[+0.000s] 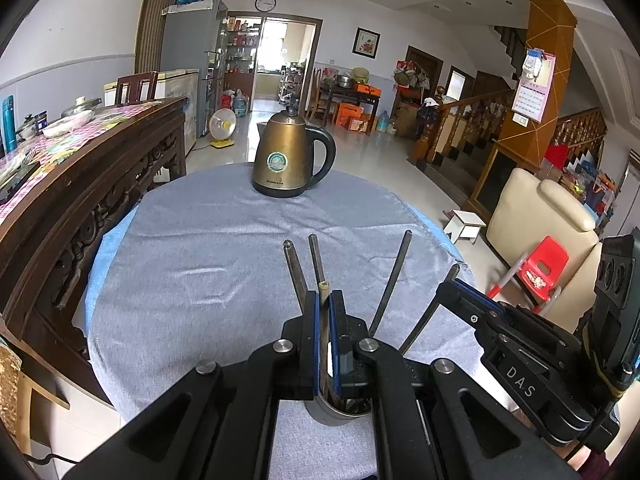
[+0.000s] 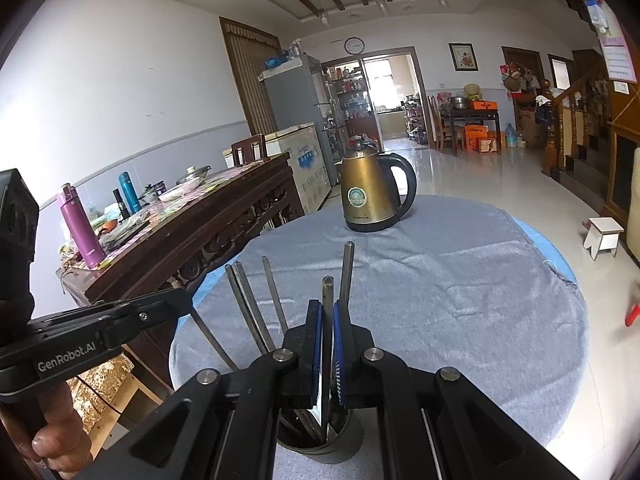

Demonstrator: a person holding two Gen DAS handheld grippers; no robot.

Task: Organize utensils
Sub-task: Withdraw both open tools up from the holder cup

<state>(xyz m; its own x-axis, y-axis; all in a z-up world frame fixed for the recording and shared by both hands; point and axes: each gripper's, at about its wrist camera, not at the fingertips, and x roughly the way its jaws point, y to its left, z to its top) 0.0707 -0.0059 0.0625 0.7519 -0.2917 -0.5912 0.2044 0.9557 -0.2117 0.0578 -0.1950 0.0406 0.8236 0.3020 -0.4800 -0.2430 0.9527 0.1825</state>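
Note:
A grey metal cup (image 1: 340, 412) stands on the blue-grey tablecloth (image 1: 208, 248) near its front edge and holds several dark chopsticks (image 1: 390, 280). My left gripper (image 1: 324, 304) is shut on a brown wooden chopstick (image 1: 323, 292) that stands in the cup. My right gripper (image 2: 327, 312) is shut on a dark chopstick (image 2: 328, 292) whose lower end is in the same cup (image 2: 320, 446). Other chopsticks (image 2: 248, 304) fan out of the cup to the left. The right gripper also shows in the left wrist view (image 1: 452, 286), and the left gripper in the right wrist view (image 2: 176, 300).
A brass-coloured electric kettle (image 1: 288, 156) stands at the far side of the round table. A carved wooden sideboard (image 1: 80, 184) with dishes and flasks runs along the left. A cream armchair (image 1: 540, 232), a red child's chair (image 1: 544, 268) and a small white stool (image 1: 466, 224) stand on the right.

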